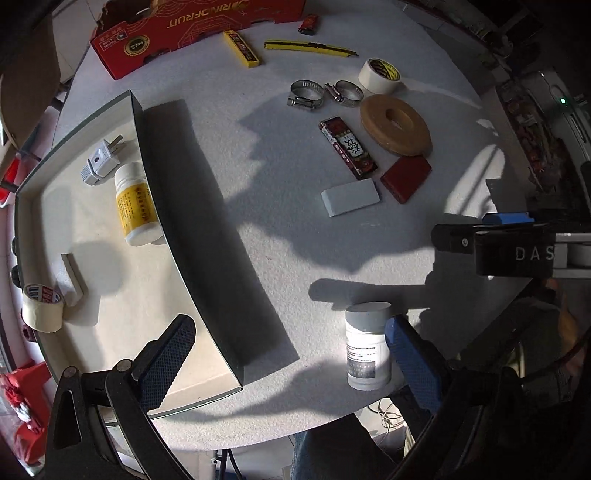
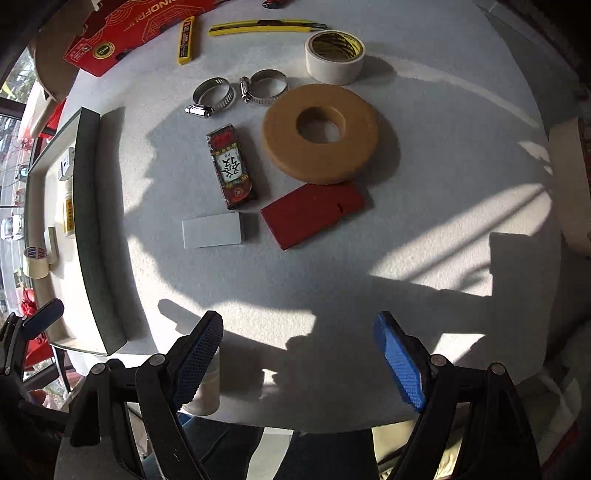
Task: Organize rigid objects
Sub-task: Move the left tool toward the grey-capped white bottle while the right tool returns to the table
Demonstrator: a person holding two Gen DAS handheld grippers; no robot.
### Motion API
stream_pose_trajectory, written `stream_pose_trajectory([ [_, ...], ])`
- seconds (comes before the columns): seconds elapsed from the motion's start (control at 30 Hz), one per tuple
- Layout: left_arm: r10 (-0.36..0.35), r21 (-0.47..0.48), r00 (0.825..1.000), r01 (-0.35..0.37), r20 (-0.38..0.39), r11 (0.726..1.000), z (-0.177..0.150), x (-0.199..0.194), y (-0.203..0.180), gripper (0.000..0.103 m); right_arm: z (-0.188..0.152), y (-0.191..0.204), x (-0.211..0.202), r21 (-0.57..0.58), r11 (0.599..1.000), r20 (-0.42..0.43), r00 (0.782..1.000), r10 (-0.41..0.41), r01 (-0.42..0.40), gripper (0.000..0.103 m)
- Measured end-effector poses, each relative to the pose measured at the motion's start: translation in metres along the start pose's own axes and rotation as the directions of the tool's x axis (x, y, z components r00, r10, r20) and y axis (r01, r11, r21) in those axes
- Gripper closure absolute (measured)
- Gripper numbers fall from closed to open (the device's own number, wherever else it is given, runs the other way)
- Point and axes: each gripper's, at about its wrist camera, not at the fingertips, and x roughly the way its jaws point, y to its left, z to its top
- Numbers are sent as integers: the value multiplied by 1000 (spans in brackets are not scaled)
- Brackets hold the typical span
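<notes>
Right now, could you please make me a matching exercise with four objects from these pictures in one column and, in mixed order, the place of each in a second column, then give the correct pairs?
Objects:
1. white plug adapter
2. grey-capped bottle
3. red flat block
4. yellow utility knife

Places:
A. on the table, touching the edge of the tan ring
B. inside the tray, next to the yellow-label bottle
C. far side of the table, near the red cardboard box
D. upright beside a finger of the left tongs

Pairs: 1-B, 2-D, 3-A, 4-C
</notes>
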Motion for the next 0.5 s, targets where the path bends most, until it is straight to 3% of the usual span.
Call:
stream_pose_trajectory([
  [0.17,-20,67,996,26,-87,997,2,23,-30,0,-7,-24,6,41,999,-16,1000,15,-14,18],
  [0.3,-1,89,990,13,-141,996,-4,43,-46,0,-14,-17,13,44,999,-26,1000,17,-16,18],
  [0.5,44,107,987,-28,-153,994,-15,66,-67,0,-4,-7,21,-60,998,14,1000,-27,28,18],
])
